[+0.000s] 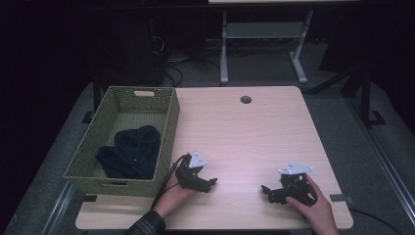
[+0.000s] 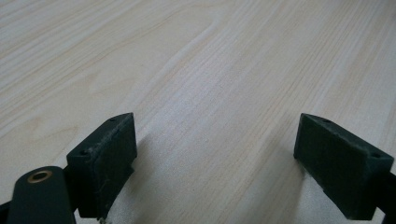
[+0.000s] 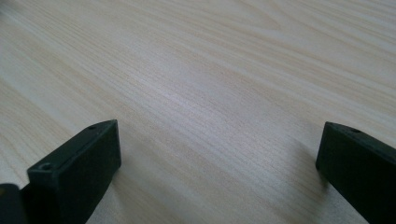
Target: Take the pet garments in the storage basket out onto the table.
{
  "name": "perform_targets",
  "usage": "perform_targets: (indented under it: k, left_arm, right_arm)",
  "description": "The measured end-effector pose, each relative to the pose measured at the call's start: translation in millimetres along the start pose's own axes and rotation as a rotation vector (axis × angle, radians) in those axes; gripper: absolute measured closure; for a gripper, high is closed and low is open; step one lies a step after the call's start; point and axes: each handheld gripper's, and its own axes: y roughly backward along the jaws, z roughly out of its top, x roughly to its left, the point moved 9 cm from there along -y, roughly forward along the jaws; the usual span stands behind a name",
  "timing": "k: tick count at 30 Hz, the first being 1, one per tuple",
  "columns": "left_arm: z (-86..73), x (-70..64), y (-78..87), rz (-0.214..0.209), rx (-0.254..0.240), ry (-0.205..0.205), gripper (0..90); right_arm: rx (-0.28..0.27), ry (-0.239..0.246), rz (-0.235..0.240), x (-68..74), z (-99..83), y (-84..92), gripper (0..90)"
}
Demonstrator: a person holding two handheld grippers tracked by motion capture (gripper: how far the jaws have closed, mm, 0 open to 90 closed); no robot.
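Bare tabletop lies between our left claw and right claw, both wide open, empty; wicker basket with dark garment sits left.

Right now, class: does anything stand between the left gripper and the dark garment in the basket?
Yes. The basket's near side wall rises between the left gripper and the dark garment; the gripper must go over its rim.

Dark cloth partly hidden by basket wall; forearms cut off.
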Motion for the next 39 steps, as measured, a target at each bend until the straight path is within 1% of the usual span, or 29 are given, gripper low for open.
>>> perform_targets:
  k: [11, 27, 29, 32, 37, 39]
  left_arm:
    - [0.0, 0.3, 0.1, -0.001, 0.002, -0.004, 12.6]
    - [1.3, 1.3, 1.6, 0.000, 0.071, -0.006, 13.0]
    - [2.2, 1.4, 2.1, -0.003, 0.064, 0.004, 13.0]
    - [3.1, 2.6, 3.2, -0.001, 0.076, -0.004, 13.1]
    - [6.4, 4.8, 5.9, 0.008, 0.079, -0.004, 13.0]
    - [7.8, 5.6, 7.3, 0.005, 0.076, 0.001, 13.0]
  right_arm:
    - [0.001, -0.001, -0.001, 0.1, 0.0, 0.0, 0.0]
    - [0.002, -0.005, -0.001, 0.3, -0.2, 0.2, 0.0]
    - [0.003, -0.005, -0.001, 0.3, -0.2, 0.2, 0.0]
    - [0.001, -0.002, -0.001, 0.1, -0.1, 0.1, 0.0]
    - [0.001, -0.002, -0.001, 0.1, 0.0, 0.0, 0.0]
    - [0.001, -0.001, -0.001, 0.0, 0.0, 0.0, 0.0]
